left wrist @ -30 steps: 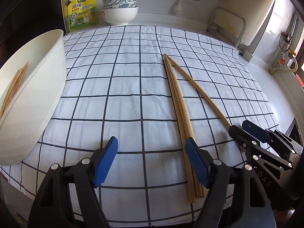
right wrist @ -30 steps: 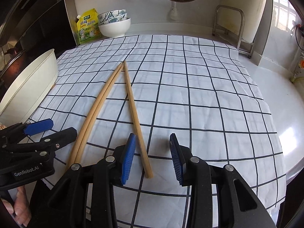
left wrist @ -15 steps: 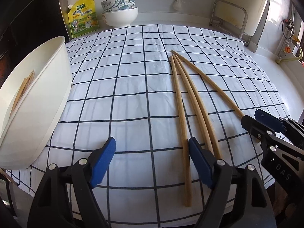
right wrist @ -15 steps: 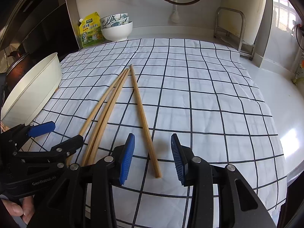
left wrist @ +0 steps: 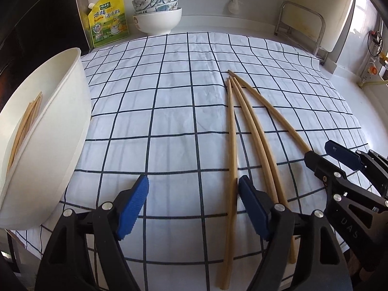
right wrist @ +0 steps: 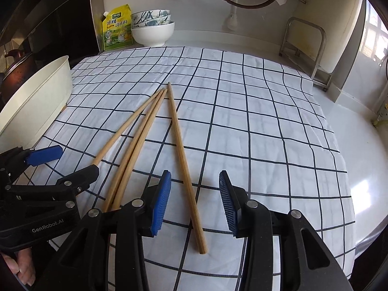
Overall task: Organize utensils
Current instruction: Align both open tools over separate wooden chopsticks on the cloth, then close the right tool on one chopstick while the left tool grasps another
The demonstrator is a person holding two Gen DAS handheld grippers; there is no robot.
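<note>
- White bench (right wrist: 359, 169) under a black-gridded white cloth (left wrist: 169, 111): broad open room toward its far and right edges.
- Large white plastic tub (left wrist: 48, 145) overhangs the left edge, already holding chopsticks, likely the destination.
- Three bamboo chopsticks (right wrist: 179, 143) fan near the front edge.
- Right gripper (right wrist: 194, 203) straddles the rightmost, fingers (right wrist: 161, 203) released; left gripper (left wrist: 192, 201) spread wide, empty.

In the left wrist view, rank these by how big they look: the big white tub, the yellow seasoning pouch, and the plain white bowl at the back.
1. Big white tub: largest by far, though it sits nearest the camera, which exaggerates it.
2 and 3. Yellow seasoning pouch and plain white bowl: they look about alike, so I won't rank them.
</note>
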